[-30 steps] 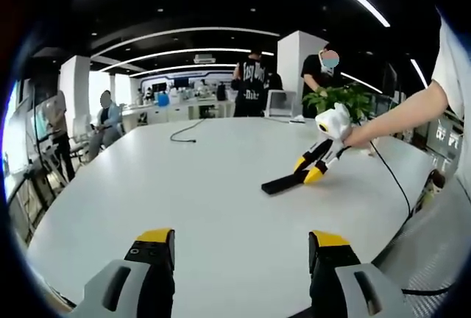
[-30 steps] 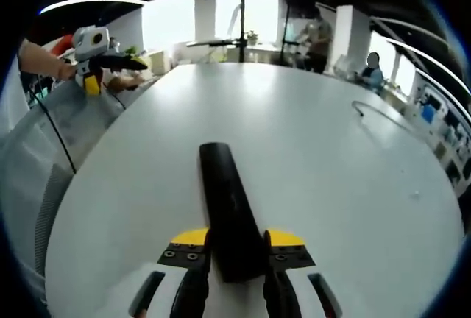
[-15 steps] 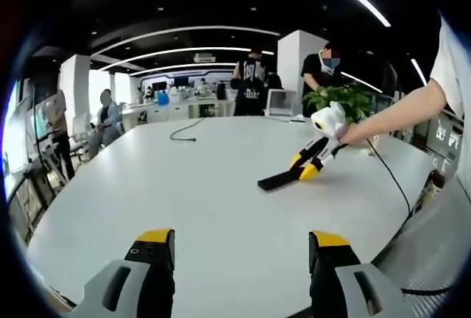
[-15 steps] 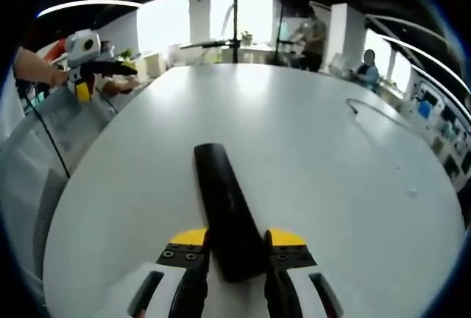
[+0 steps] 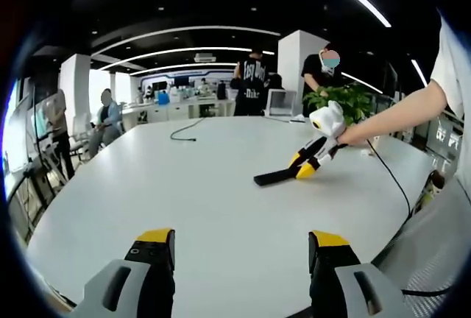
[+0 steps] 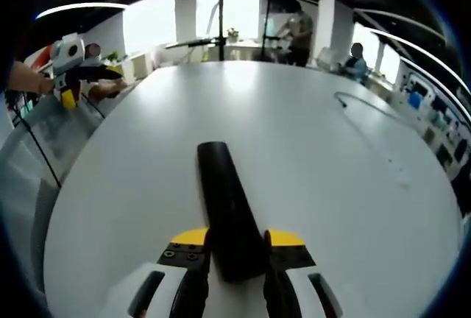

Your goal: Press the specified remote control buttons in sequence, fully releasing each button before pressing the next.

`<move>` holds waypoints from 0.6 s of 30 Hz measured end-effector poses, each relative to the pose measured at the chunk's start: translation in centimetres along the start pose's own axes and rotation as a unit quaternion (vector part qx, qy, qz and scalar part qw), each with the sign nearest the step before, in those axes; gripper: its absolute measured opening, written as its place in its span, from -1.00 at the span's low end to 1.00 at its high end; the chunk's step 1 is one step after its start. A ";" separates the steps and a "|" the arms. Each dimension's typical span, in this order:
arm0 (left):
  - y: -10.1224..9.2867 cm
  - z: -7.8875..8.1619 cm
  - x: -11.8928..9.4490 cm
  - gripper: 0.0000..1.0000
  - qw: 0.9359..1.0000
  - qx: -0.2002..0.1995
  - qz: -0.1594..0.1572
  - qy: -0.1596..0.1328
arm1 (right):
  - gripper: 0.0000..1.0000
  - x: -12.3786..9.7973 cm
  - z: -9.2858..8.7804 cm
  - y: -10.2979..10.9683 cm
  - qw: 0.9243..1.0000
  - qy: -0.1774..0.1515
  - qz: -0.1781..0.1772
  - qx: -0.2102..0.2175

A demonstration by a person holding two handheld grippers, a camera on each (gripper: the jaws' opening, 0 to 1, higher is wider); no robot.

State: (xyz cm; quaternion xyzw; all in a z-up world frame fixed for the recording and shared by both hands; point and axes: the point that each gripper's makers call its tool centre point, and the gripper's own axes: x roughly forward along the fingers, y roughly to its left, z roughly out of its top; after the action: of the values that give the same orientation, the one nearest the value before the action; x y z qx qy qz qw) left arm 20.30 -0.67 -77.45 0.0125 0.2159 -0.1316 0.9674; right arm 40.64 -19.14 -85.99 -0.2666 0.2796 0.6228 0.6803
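Note:
A long black remote control (image 6: 227,215) lies on the white table (image 6: 309,156), its near end clamped between the yellow-tipped jaws of my right gripper (image 6: 237,248). From the left gripper view that same remote (image 5: 271,177) shows mid-right on the table, held by the right gripper (image 5: 302,166) with a person's arm behind it. My left gripper (image 5: 239,248) hovers over the table's near edge, jaws wide apart with nothing between them. It also appears far left in the right gripper view as the left gripper (image 6: 70,86).
A black cable (image 5: 184,132) lies on the table's far side. A potted plant (image 5: 346,99) stands behind the right gripper. Several people stand or sit beyond the table. A mesh chair (image 5: 434,244) sits by the table's right edge.
The right gripper has shifted the remote slightly left across the table, as the left gripper view shows. The left gripper has stayed still and open.

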 end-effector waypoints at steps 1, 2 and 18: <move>0.0 0.0 0.0 0.52 1.000 0.000 0.000 0.000 | -0.49 0.0 0.0 -0.1 1.000 0.001 -0.001 0.001; 0.0 0.0 0.0 0.52 1.000 0.000 0.000 0.000 | -0.49 -0.1 0.0 -0.1 1.000 0.002 -0.005 0.004; -0.1 -0.1 0.0 0.52 1.000 0.000 -0.003 0.003 | -0.50 -0.5 0.0 -1.3 0.999 -0.007 -0.021 0.023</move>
State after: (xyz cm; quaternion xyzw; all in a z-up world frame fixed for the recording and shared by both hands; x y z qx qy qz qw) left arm 20.28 -0.79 -77.52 0.0126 0.2190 -0.1343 0.9663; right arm 41.88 -19.59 -85.54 -0.2523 0.2834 0.6038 0.7011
